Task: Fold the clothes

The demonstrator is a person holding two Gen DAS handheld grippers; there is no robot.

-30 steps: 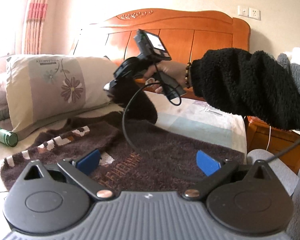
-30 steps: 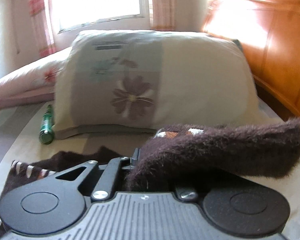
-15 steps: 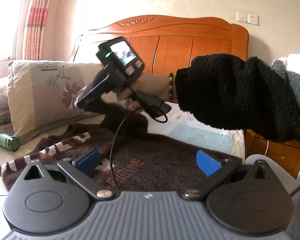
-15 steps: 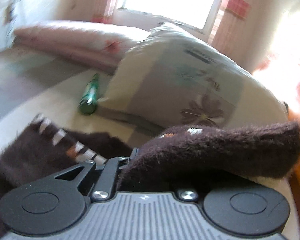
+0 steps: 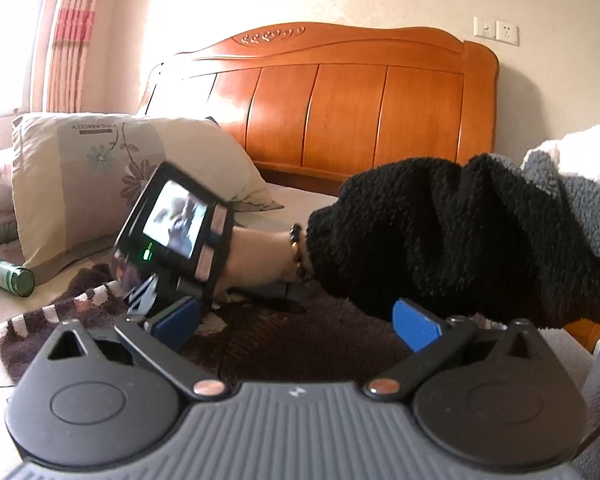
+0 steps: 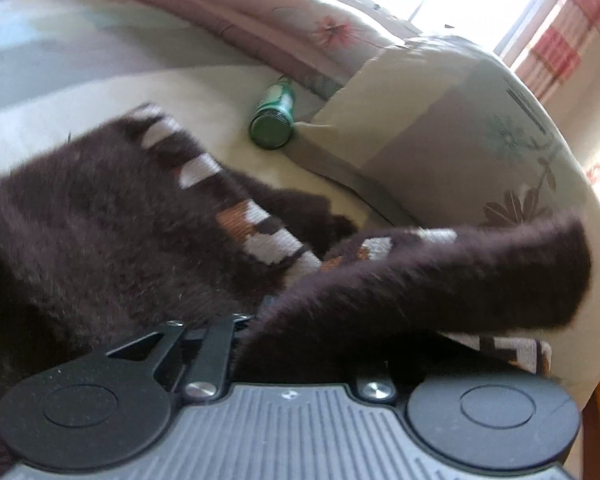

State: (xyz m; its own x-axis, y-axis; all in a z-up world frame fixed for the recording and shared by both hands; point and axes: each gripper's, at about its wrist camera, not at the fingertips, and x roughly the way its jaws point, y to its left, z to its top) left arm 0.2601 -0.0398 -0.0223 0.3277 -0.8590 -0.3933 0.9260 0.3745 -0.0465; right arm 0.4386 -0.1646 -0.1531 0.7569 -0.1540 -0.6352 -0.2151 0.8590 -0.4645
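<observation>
A dark brown fuzzy sweater [image 5: 260,344] with a white and orange patterned band lies spread on the bed. My left gripper [image 5: 296,320] hovers low over its near edge, blue pads [image 5: 176,316] wide apart and open, nothing between them. My right gripper [image 5: 140,298], held by a hand in a black fleece sleeve [image 5: 460,232], is down at the sweater's left side. In the right wrist view the sweater sleeve [image 6: 440,280] sits in my right gripper [image 6: 300,320] and hides the fingertips. Its jaws are opening. The sleeve juts out to the right above the sweater body [image 6: 80,220].
A flowered pillow [image 5: 100,176] leans at the back left, with a green bottle [image 5: 10,276] lying beside it. An orange wooden headboard [image 5: 340,112] closes the far side. A pink quilt [image 6: 260,12] lies beyond the bottle [image 6: 274,120].
My right gripper has swung left and down with the sleeve and rolled, from up near the headboard to low over the sweater. The left gripper has stayed still and open.
</observation>
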